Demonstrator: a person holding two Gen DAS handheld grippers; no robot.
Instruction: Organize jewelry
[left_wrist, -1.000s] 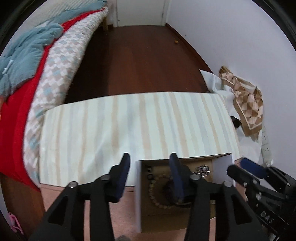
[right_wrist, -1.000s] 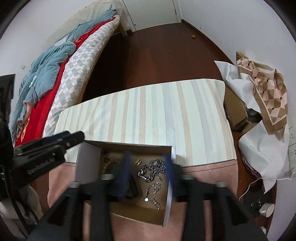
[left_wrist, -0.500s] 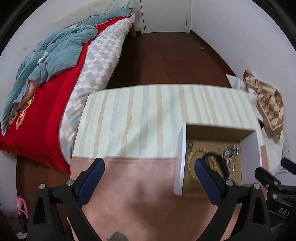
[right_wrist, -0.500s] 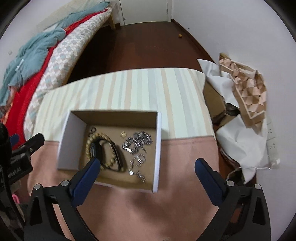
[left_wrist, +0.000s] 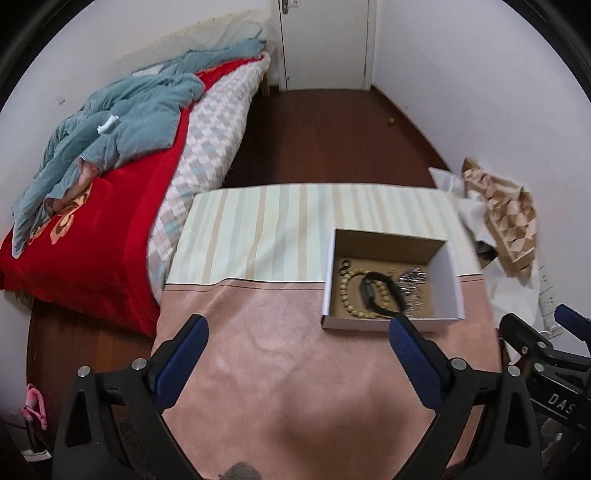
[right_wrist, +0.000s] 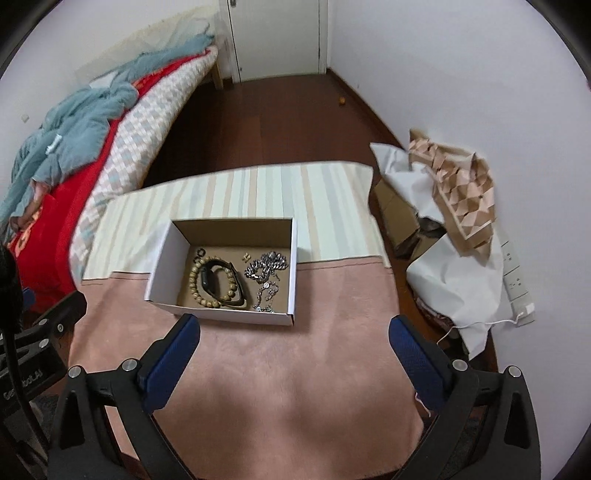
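On the pink cloth (right_wrist: 295, 369) | box (right_wrist: 159, 273) long axis left-right, chains (right_wrist: 266, 267) tangled, indistinct | left gripper (left_wrist: 295, 343), right gripper (right_wrist: 291, 341) gaping wide, empty

open white cardboard box (right_wrist: 221, 291) on the pink desk cloth holds a beaded bracelet (right_wrist: 197, 280), black band (right_wrist: 218, 282) and silver chains (right_wrist: 266, 267).

We see the open box (right_wrist: 288, 258) sitting on the table (right_wrist: 288, 369), across the seam where the near cloth (right_wrist: 332, 314) meets the far cloth (right_wrist: 325, 206). Inside it, the bead bracelet (right_wrist: 197, 280) and the watch (right_wrist: 210, 282) lie together on the left, the chains (right_wrist: 266, 267) on the right, and a small ring (right_wrist: 200, 252) in the far left corner. We find the bed (right_wrist: 74, 173) to the left of the table, the pile of bags (right_wrist: 454, 229) on the floor to its right, and the door (right_wrist: 277, 37) behind.
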